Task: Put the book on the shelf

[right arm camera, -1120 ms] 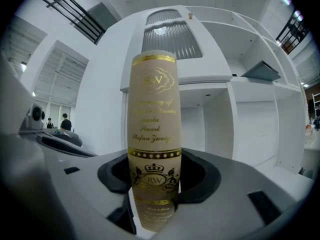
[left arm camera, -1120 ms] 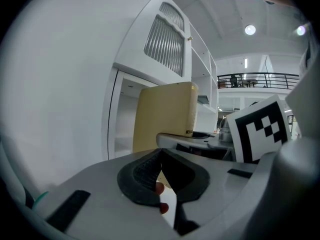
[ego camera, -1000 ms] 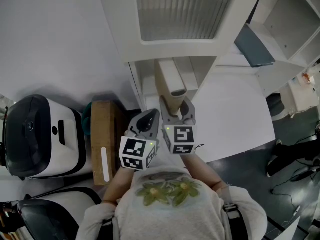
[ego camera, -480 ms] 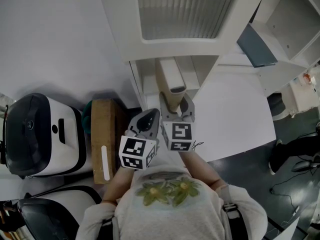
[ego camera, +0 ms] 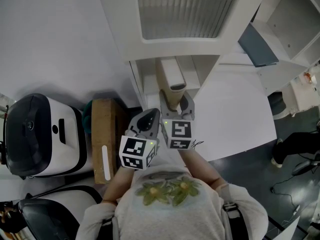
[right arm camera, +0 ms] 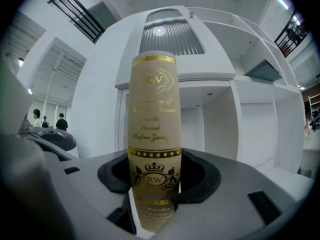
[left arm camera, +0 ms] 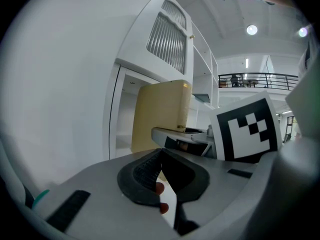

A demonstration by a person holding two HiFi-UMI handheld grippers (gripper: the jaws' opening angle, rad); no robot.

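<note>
A cream book [ego camera: 170, 81] with gold lettering on its spine [right arm camera: 154, 134] stands upright between the jaws of my right gripper [ego camera: 176, 105], which is shut on it. The book reaches into the open white shelf compartment [ego camera: 150, 79] below the ribbed cabinet door [ego camera: 185, 9]. My left gripper [ego camera: 145, 124] sits just left of the right one, shut with nothing between its jaws [left arm camera: 161, 169]. In the left gripper view the book [left arm camera: 161, 115] shows ahead, held by the right gripper [left arm camera: 182, 134].
A wooden box [ego camera: 102, 139] stands left of the shelf unit. Two black-and-white cases [ego camera: 37, 134] lie at the far left. More open shelves [ego camera: 295, 24] lie to the right. The person's torso [ego camera: 170, 199] fills the bottom.
The right gripper has carried the book slightly forward and up toward the shelf opening. The left gripper has stayed in place.
</note>
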